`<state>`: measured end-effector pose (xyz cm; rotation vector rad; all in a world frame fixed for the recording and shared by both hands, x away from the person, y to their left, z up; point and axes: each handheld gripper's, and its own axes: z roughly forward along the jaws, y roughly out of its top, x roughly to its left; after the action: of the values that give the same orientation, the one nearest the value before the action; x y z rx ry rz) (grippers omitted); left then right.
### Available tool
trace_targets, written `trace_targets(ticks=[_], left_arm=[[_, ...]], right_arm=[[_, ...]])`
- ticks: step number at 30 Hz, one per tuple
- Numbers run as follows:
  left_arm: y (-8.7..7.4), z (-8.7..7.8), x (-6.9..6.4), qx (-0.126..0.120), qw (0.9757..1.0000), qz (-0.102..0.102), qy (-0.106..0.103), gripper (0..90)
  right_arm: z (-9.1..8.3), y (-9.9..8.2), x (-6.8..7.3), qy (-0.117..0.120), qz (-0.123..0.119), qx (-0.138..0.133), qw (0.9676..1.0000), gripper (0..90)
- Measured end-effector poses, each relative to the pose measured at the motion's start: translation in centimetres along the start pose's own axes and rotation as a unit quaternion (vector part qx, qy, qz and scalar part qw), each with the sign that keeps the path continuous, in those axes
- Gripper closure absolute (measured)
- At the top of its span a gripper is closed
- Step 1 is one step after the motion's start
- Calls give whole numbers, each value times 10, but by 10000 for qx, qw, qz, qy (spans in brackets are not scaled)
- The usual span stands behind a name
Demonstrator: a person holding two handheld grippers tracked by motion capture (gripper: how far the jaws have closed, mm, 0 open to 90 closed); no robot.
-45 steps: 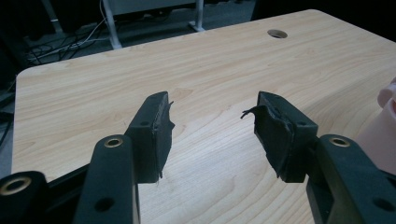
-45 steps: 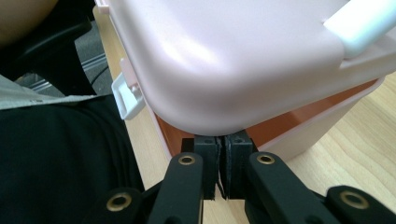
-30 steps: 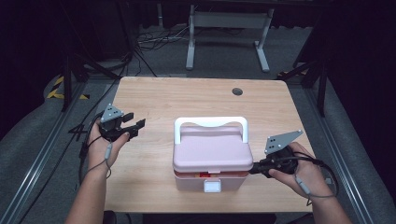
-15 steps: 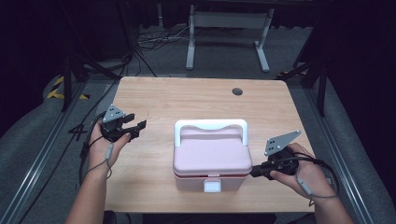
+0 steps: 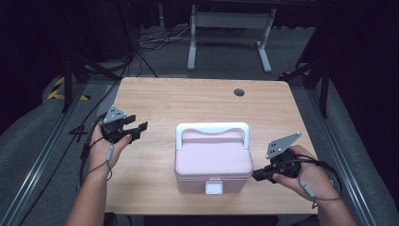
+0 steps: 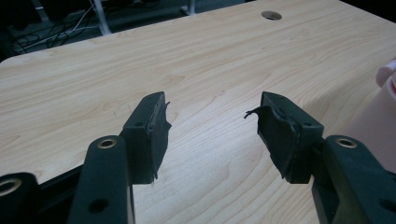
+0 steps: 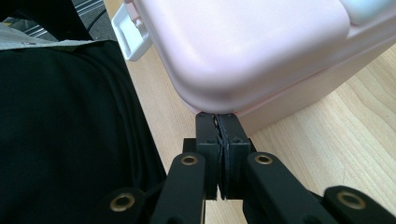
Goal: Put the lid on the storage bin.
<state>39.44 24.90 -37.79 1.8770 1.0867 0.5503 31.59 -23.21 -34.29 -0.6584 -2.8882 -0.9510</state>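
Here the right gripper (image 7: 217, 122), pressed together, touches the pink box (image 5: 212, 157) corner, while the left gripper (image 6: 212, 123) stands spread over the bench (image 5: 188, 101).

Hidden and cut-off parts around the box

In the right gripper view, the pale pink plastic box with rounded lid (image 7: 243, 46) runs off the top and right edges, and the shut tips of the right gripper (image 7: 217, 119) sit under its lid rim (whether they nip anything cannot be told); in the left gripper view the box (image 6: 380, 116) is a blurred sliver at the right edge.
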Motion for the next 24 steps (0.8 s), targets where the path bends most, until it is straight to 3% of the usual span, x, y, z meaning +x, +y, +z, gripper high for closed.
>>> trace_targets(ticks=[8, 11, 16, 20, 22, 24], left_arm=[[0, 1, 0, 11, 10000, -20, -22, 429], [0, 2, 0, 18, 10000, -13, -14, 429], [0, 1, 0, -3, 10000, -20, 2, 429], [-1, -2, -1, -11, 10000, 3, 37, 427], [-2, -4, -2, -22, 10000, 3, 57, 427], [-3, -7, -2, -44, 10000, -8, 79, 426]], right_arm=[[-2, -2, 0, 14, 29, 54, 10000, 879], [-8, -2, 0, 102, 73, -194, 9997, 877], [-15, -3, 1, 97, 55, -386, 9992, 856], [-20, -1, 0, 140, 31, -784, 9968, 753], [-23, 0, 0, 198, 34, -1092, 9938, 677], [-26, 2, -1, 216, 91, -1473, 9888, 608]])
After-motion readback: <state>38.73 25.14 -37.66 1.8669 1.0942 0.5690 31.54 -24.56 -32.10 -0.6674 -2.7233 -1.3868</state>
